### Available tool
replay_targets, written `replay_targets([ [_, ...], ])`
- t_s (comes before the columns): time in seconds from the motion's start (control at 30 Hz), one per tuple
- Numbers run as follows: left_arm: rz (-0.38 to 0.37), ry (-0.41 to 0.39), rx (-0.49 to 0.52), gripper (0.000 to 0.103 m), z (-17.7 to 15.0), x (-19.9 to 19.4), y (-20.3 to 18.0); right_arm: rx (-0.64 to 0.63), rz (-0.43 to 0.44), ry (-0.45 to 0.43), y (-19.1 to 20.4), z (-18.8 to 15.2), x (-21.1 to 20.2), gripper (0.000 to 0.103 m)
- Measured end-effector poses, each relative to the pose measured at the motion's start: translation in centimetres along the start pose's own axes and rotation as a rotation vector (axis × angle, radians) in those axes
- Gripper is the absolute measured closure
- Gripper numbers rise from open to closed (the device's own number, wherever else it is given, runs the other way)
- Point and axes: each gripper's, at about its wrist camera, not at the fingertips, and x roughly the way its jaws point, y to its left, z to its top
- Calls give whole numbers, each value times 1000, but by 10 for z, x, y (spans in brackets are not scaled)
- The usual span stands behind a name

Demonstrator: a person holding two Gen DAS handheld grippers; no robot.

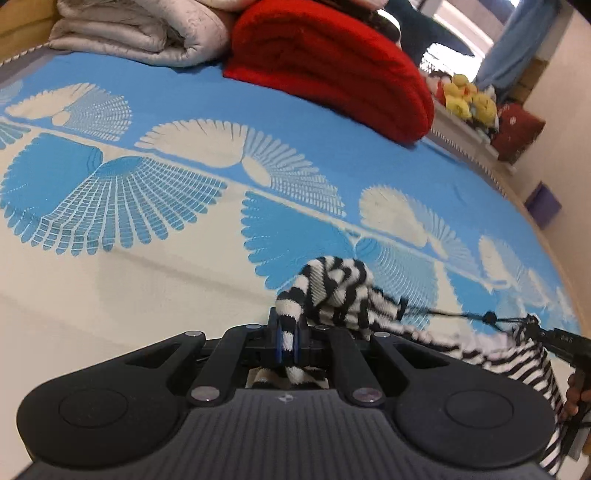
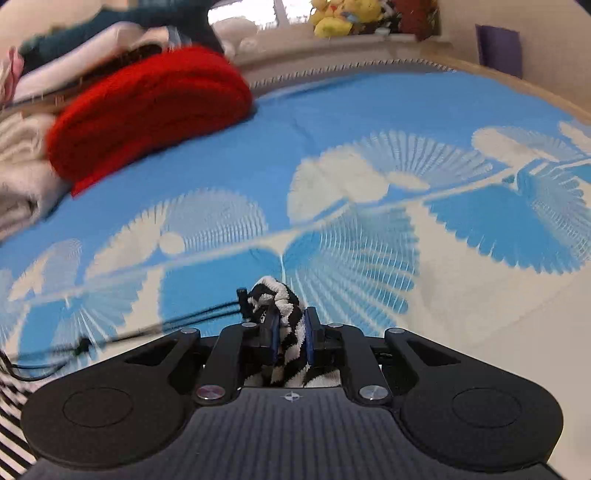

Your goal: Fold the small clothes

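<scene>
Striped garment (image 1: 340,291), black and white, small. Left wrist view: one bunched end is pinched between the blue pads of the left hand-held gripper (image 1: 289,341), clenched tight on the cloth. From there the fabric stretches to the right, long axis running across the frame, held up above the bed (image 1: 155,288). A black drawstring (image 1: 454,314) with a toggle runs taut along it. At the right edge the right hand-held gripper (image 1: 543,332) holds the far end; fingers (image 1: 572,398) of the person's hand show behind it. Folded red blanket (image 1: 332,62) and grey quilt (image 1: 147,33) lie at the far end of the bed, well apart from the garment. Yellow plush toys (image 1: 469,99) sit on a ledge beyond.

Right wrist view: right hand-held gripper (image 2: 291,341) is closed on a wad of the striped cloth (image 2: 284,328), pointing down toward the blue-and-cream bedspread (image 2: 369,110). Cord trails left; more stripes show at the lower left edge. Frame is motion-blurred. Red blanket upper left.
</scene>
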Motion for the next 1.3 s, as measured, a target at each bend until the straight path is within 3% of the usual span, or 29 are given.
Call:
replay_targets([
  [0.1,-3,-27,-14,90,3,-3,1,17,10,-7,-2,-2,2,87],
  [0.13,12,-19,-8,80,0,0,1,2,-10,33,0,-9,11,81],
  [0.17,29,-4,2,59,-3,2,-1,-10,-30,62,1,-16,19,75],
  [0.2,45,14,13,47,-5,5,-2,-23,-49,78,1,-23,23,60],
  [0.27,72,15,36,22,-9,3,-5,-66,-54,50,4,-27,19,57],
  [0.4,77,-45,31,8,-3,-19,-5,5,-51,14,-5,-7,-14,27],
  [0.47,71,-84,7,2,1,-35,-3,39,-37,9,-12,-3,-43,25],
  [0.63,45,-107,43,1,-11,-82,-1,36,-38,-17,-22,-19,-134,18],
  [0.73,73,-44,83,1,-28,-106,-6,65,-31,-26,-31,-51,-181,16],
  [0.83,97,12,122,1,-49,-129,-12,110,-83,-35,-43,-89,-207,16],
  [0.97,96,93,178,1,-100,-148,-19,142,-182,37,-62,-118,-204,18],
  [1.13,118,221,208,2,-149,-128,-22,119,-110,89,-77,-123,-192,21],
  [1.3,109,182,241,1,-150,-123,-30,42,-64,113,-62,-120,-176,21],
])
